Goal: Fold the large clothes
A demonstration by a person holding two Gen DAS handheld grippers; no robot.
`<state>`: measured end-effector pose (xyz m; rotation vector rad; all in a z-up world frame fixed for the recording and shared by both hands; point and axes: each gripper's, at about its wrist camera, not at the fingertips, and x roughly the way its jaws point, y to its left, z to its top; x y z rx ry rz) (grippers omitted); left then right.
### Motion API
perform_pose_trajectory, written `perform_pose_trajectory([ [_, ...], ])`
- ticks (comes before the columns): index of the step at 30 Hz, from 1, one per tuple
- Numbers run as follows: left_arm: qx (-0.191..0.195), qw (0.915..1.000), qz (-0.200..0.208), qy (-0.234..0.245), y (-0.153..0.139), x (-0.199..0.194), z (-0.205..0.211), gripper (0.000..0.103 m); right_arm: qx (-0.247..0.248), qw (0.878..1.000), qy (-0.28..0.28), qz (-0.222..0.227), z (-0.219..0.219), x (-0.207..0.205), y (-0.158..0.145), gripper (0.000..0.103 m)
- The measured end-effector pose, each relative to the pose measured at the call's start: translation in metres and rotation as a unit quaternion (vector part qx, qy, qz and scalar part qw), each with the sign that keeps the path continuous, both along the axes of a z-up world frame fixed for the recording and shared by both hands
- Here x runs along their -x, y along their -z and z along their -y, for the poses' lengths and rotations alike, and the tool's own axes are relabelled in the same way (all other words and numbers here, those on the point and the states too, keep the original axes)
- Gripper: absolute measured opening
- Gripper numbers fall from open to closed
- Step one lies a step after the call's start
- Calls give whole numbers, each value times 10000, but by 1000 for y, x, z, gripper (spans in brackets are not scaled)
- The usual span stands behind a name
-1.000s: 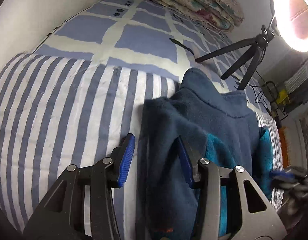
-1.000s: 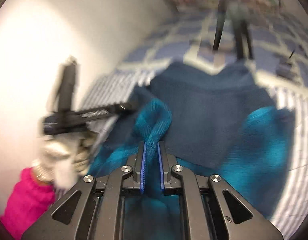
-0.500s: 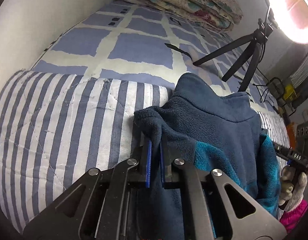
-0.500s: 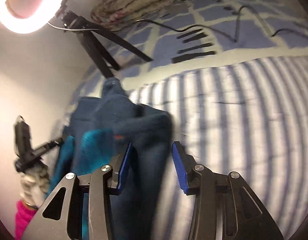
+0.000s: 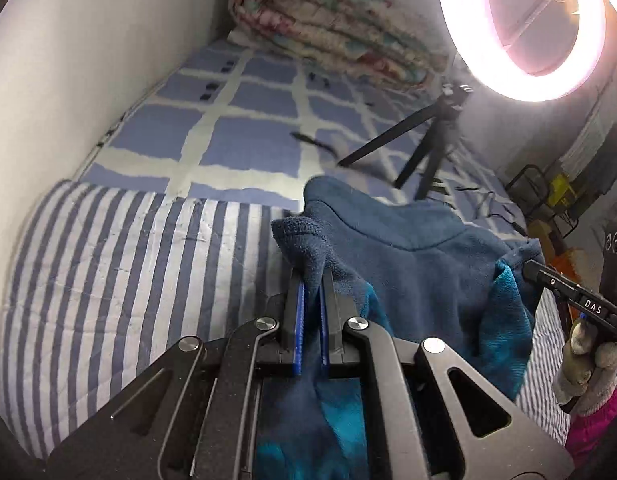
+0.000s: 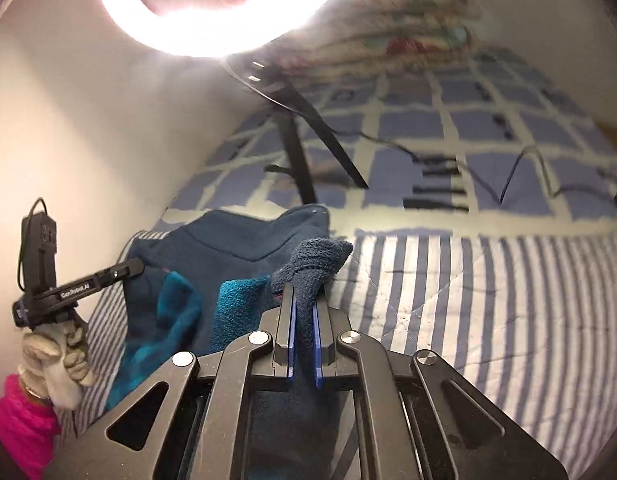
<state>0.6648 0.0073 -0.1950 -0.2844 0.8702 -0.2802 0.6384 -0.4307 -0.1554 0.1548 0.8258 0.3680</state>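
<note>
Fleece jacket (image 5: 412, 264), navy with teal panels, lies on the striped quilt (image 5: 120, 280) of the bed, collar toward the checked bedsheet (image 5: 244, 128). Left gripper (image 5: 311, 292): jaws closed, pinching a navy fold at the jacket's edge. Right gripper (image 6: 302, 304): jaws likewise closed on a bunched navy fold. Ring light (image 5: 524, 28) on tripod (image 5: 420, 148) stands beyond the collar. Folded floral blanket (image 5: 328, 36) rests at the bed's far end.
</note>
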Motion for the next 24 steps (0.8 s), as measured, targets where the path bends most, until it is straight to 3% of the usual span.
perform_pose_trajectory([
  [7, 17, 9996, 231, 190, -43, 56, 6, 3, 510, 9978, -272, 316, -20, 53, -51, 5],
  [13, 13, 9987, 345, 382, -66, 124, 5, 3, 670, 9960, -453, 389, -23, 118, -72, 5],
  [19, -79, 9981, 425, 442, -71, 189, 1, 3, 654, 9963, -426, 362, -21, 181, -60, 5],
  [24, -170, 9982, 311, 493, -53, 240, 0, 3, 497, 9978, -388, 212, -14, 232, -35, 5],
])
